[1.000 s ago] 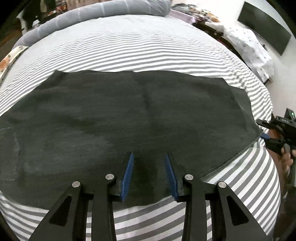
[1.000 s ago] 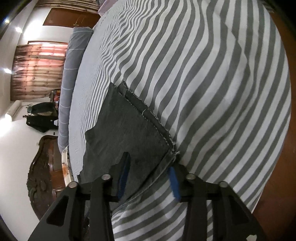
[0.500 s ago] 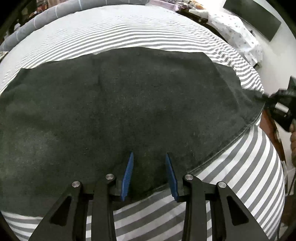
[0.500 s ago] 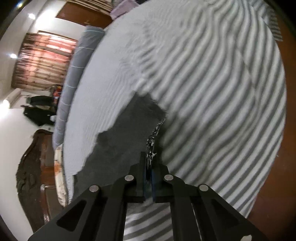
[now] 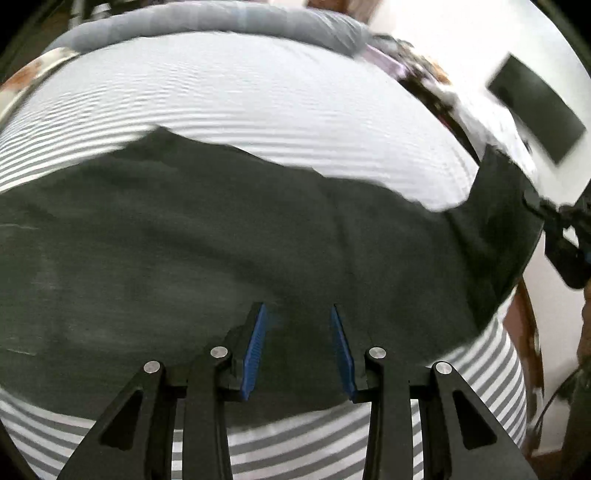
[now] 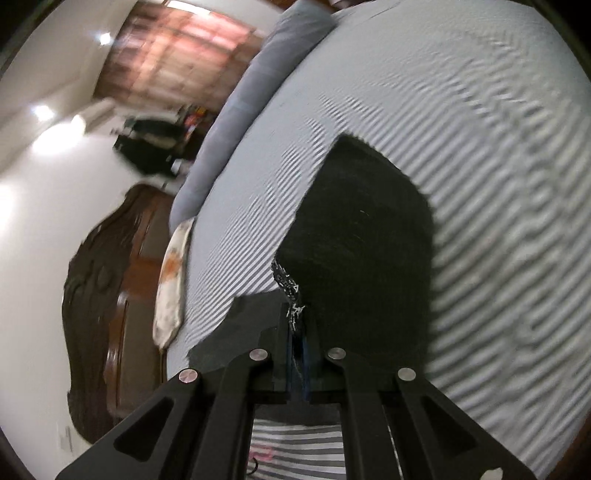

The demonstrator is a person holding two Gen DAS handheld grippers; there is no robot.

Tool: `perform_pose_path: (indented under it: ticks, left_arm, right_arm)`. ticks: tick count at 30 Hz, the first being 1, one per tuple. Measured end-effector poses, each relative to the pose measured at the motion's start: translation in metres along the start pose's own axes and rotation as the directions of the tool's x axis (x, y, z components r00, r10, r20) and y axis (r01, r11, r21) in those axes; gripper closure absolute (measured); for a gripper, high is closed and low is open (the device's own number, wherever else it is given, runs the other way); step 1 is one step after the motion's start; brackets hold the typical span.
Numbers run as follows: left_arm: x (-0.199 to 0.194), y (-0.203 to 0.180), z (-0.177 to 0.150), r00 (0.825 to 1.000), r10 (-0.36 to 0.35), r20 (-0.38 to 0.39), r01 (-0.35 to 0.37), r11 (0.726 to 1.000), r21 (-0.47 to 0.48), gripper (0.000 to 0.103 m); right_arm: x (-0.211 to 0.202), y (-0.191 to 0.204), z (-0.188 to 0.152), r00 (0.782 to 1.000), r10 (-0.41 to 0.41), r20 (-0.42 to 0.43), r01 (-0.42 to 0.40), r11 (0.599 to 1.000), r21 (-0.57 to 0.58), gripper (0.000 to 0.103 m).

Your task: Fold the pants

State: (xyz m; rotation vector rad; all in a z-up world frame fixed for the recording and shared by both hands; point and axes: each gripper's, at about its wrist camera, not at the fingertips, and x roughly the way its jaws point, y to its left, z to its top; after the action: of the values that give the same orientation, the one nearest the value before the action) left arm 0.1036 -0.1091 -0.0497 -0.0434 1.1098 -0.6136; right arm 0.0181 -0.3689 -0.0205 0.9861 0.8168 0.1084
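A: Where are the pants [image 5: 229, 236]?

B: Spread dark across the striped bed [image 5: 258, 110], its grey bolster [image 5: 221, 26] beyond them. Their far right end is lifted off the bed.

A: And the left gripper [image 5: 298, 347]?

B: Over the pants' near edge, blue fingers [image 5: 255, 350] parted, nothing between them.

A: The right gripper [image 6: 297, 354]?

B: At the pants' raised end, fingers [image 6: 288, 350] pressed together on the frayed hem [image 6: 286, 280]; the cloth drapes from there toward the bed.
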Motion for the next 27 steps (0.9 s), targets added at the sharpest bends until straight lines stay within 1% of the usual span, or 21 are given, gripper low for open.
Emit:
perform_pose_path:
  ticks: [4, 8, 12, 13, 15, 19, 24, 27]
  left_arm:
    - [-0.025, 0.046, 0.006, 0.998, 0.04, 0.054, -0.036, 0.995, -0.088, 0.066]
    - [-0.048, 0.088, 0.004, 0.992, 0.084, 0.093, -0.067, 0.983, -0.172, 0.066]
    - [-0.064, 0.122, -0.003, 0.987, 0.114, 0.114, -0.086, 0.97, -0.23, 0.066]
    - [-0.064, 0.125, -0.005, 0.986, 0.118, 0.115, -0.088, 0.967, -0.238, 0.066]
    - [-0.066, 0.136, -0.01, 0.986, 0.123, 0.115, -0.09, 0.961, -0.26, 0.066]
    - [-0.062, 0.143, -0.013, 0.988, 0.109, 0.112, -0.075, 0.958, -0.275, 0.066]
    - [-0.057, 0.138, -0.006, 0.99, 0.092, 0.111, -0.062, 0.967, -0.245, 0.066]
    - [-0.054, 0.135, -0.003, 0.991, 0.082, 0.11, -0.054, 0.97, -0.239, 0.066]
  right_arm:
    - [0.059, 0.044, -0.014, 0.994, 0.04, -0.098, -0.044, 0.998, -0.044, 0.098]
    - [0.121, 0.079, -0.04, 0.979, 0.033, -0.202, -0.053, 0.994, -0.092, 0.098]
    - [0.175, 0.094, -0.073, 0.955, -0.015, -0.296, -0.024, 0.991, -0.13, 0.098]
    - [0.181, 0.092, -0.08, 0.95, -0.029, -0.31, -0.016, 0.99, -0.14, 0.098]
    - [0.204, 0.092, -0.099, 0.934, -0.081, -0.348, 0.021, 0.985, -0.173, 0.097]
    - [0.226, 0.083, -0.121, 0.91, -0.14, -0.391, 0.064, 0.977, -0.202, 0.097]
    - [0.24, 0.074, -0.139, 0.885, -0.198, -0.422, 0.095, 0.963, -0.253, 0.097]
    - [0.24, 0.075, -0.143, 0.883, -0.209, -0.421, 0.097, 0.957, -0.272, 0.097]
